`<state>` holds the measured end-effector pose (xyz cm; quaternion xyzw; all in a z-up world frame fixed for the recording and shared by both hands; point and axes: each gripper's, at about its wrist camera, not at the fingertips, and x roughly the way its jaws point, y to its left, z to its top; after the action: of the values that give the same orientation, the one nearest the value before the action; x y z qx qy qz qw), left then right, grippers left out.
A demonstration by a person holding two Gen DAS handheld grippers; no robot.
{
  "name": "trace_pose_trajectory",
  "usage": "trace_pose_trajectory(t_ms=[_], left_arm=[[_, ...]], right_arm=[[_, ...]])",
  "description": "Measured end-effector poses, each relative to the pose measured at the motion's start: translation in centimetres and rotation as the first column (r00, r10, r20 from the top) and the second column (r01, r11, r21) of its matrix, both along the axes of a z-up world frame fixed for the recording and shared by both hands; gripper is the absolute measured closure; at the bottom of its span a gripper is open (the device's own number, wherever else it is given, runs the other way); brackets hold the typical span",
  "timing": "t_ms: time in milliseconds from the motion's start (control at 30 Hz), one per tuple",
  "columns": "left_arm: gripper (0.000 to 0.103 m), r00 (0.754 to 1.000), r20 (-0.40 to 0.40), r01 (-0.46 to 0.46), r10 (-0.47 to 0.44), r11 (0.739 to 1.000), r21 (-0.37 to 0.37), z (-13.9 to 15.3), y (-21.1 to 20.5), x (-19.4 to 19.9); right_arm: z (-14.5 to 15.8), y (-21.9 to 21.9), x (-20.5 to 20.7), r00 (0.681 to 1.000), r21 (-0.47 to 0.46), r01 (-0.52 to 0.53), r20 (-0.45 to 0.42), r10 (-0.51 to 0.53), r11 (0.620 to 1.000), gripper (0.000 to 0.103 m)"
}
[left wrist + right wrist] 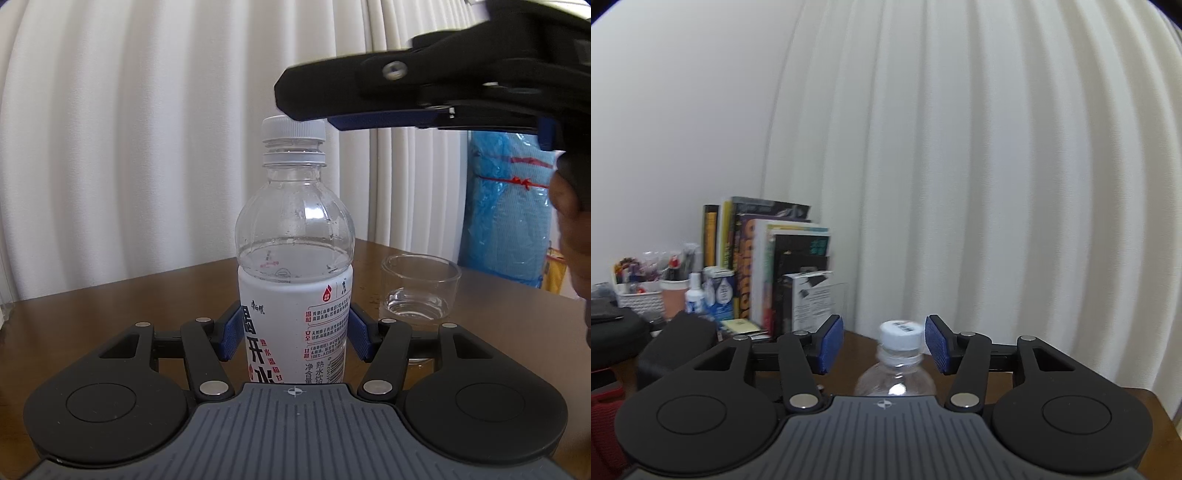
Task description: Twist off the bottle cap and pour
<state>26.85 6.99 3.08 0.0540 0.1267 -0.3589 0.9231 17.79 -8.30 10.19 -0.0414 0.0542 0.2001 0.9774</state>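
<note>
A clear water bottle with a white label stands upright on the brown table, with my left gripper shut on its labelled body. Its white cap sits on the neck. My right gripper reaches in from the upper right at cap height. In the right wrist view the cap lies between the blue pads of the right gripper, which is open. A gap shows on the cap's left side, and the right pad is close beside it. A short empty glass cup stands just right of the bottle.
White curtains hang behind the table. A blue plastic bag is at the far right. Upright books, small boxes and a basket of pens crowd the far left of the table. A person's hand holds the right gripper.
</note>
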Motion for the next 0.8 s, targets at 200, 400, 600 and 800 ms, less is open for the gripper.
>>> trace_pose_trajectory(t_ms=[200, 400, 600, 800], left_arm=[[0.045, 1.000, -0.001, 0.001, -0.001, 1.000, -0.002, -0.1, 0.0, -0.2], [0.045, 1.000, -0.001, 0.000, 0.000, 1.000, -0.001, -0.2, 0.1, -0.3], [0.045, 1.000, 0.001, 0.000, 0.000, 1.000, 0.001, -0.2, 0.0, -0.4], [0.033, 1.000, -0.005, 0.006, -0.006, 1.000, 0.006, -0.3, -0.4, -0.6]], right_arm=[[-0.5, 0.3, 0.7, 1.000, -0.007, -0.015, -0.017, 0.015, 1.000, 0.050], [-0.4, 0.2, 0.0, 0.999, -0.011, -0.032, -0.015, 0.032, 0.999, 0.050], [0.0, -0.5, -0.2, 1.000, -0.010, -0.005, 0.011, 0.005, 1.000, 0.050], [0.0, -0.2, 1.0, 1.000, -0.043, 0.015, 0.028, -0.014, 0.999, 0.050]])
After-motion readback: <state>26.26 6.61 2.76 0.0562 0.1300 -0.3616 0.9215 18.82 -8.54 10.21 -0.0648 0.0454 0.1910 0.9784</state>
